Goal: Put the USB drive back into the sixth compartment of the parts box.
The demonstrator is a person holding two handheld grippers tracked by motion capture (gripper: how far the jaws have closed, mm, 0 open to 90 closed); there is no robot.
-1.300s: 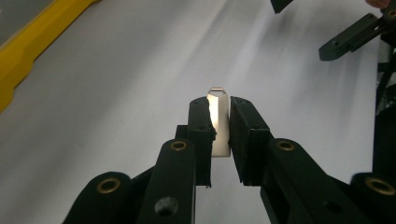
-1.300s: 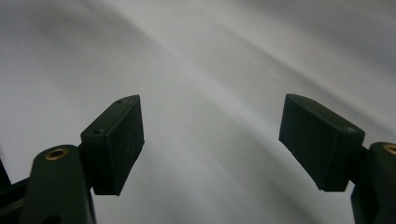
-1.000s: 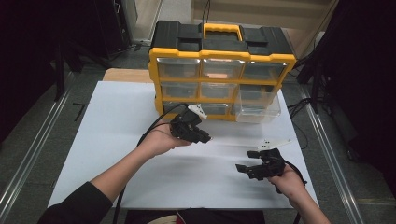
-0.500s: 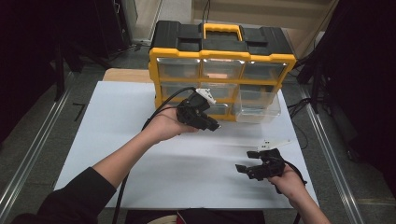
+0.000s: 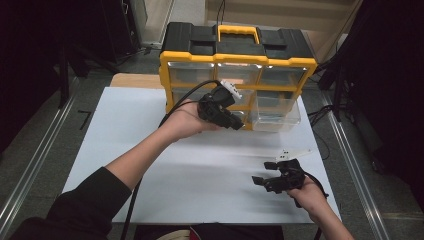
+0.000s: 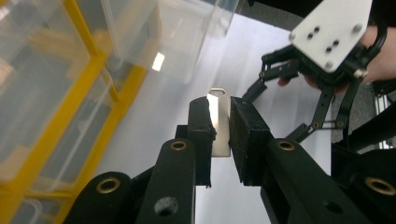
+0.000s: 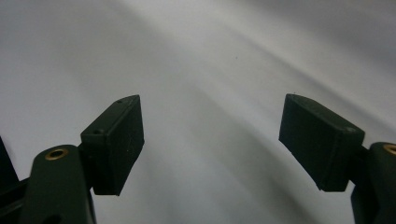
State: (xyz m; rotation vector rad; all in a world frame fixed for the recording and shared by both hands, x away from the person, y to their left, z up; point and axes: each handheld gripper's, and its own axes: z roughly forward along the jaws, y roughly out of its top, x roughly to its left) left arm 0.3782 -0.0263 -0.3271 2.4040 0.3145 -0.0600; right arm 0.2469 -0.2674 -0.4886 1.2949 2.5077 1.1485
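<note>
Held thing: small flat metal plate (image 6: 219,122), bright, with a notched tab at its far end; exact kind not readable.
Left tongs (image 5: 235,121): clamped on the plate, pads pressing both flat faces, seen clearly in the left gripper view (image 6: 219,133).
Plate's long axis: in line with the jaws, tab end poking out past the pad tips, other end down between the pads.
Place of the plate: raised off the table (image 5: 150,150), right in front of the yellow drawer organizer (image 5: 239,62), at the height of its middle and lower rows.
Pulled-out drawer (image 5: 276,114): clear plastic, lower right of the organizer, jutting toward the person; at about 3 o'clock from the left tongs in the high view, just beside them.
Same drawer in the left gripper view (image 6: 187,37): at about 11 o'clock beyond the plate's tip, near but not touching.
Right tongs (image 5: 265,172): apart, nothing between the pads (image 7: 116,140), low over the white table near its front right edge.
Right tongs from the drawer: at about 6 o'clock, well apart.
Nearer hand: left, by a clear margin.
Likely coming move: a short carry toward 3 o'clock, tab end leading, then release over the open drawer.
Risk: plate tip catching the drawer's front wall if kept low.
</note>
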